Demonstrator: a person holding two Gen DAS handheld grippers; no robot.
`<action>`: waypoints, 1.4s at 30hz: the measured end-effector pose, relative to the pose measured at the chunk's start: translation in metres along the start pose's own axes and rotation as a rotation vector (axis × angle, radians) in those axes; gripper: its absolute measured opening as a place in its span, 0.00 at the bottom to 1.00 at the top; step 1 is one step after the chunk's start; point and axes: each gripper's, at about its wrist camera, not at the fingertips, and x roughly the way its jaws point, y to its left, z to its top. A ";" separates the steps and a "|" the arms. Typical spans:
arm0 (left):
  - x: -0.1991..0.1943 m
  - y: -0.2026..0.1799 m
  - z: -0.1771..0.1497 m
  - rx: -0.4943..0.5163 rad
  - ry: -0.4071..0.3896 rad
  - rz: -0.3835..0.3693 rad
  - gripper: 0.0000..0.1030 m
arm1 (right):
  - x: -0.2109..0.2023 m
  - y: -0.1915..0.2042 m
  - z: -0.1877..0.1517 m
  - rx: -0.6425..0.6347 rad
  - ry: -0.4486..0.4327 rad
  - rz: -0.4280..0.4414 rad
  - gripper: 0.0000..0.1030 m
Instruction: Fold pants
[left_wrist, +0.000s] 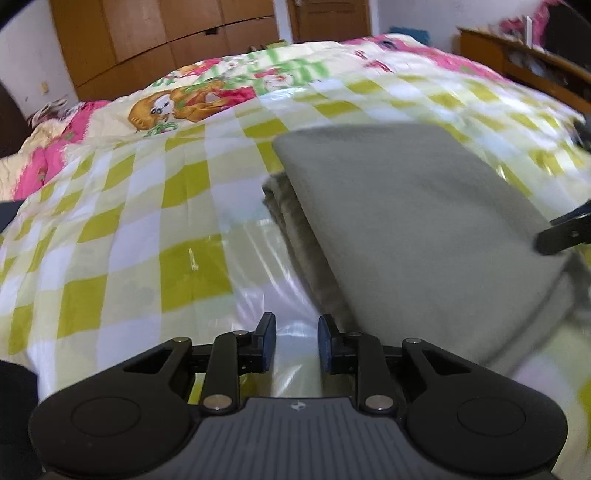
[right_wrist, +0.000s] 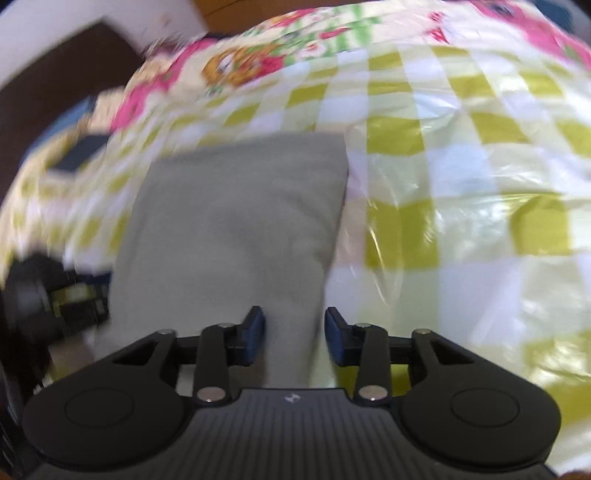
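No text, number or brand name can be read in either view. The only mark is a small pale emblem, an angular logo without letters, on the ribbed grey body of the left gripper (left_wrist: 295, 347); the same emblem sits on the body of the right gripper (right_wrist: 294, 338). The bedspread (left_wrist: 110, 229) carries large green letter-like shapes beside a cartoon bear near its far edge, but they lie upside down, partly hidden by folds and blurred, so no word can be made out. In the right wrist view the same print is smeared by motion and cannot be read.
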 end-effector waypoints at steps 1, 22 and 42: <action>-0.004 -0.004 -0.005 0.037 -0.002 0.019 0.38 | -0.005 0.000 -0.007 -0.011 0.009 -0.011 0.45; -0.048 -0.020 -0.024 0.000 -0.056 0.104 0.43 | -0.022 0.068 -0.017 -0.183 -0.087 0.004 0.51; -0.081 -0.040 -0.043 -0.152 -0.060 0.191 0.50 | -0.037 0.070 -0.049 -0.047 -0.167 -0.009 0.54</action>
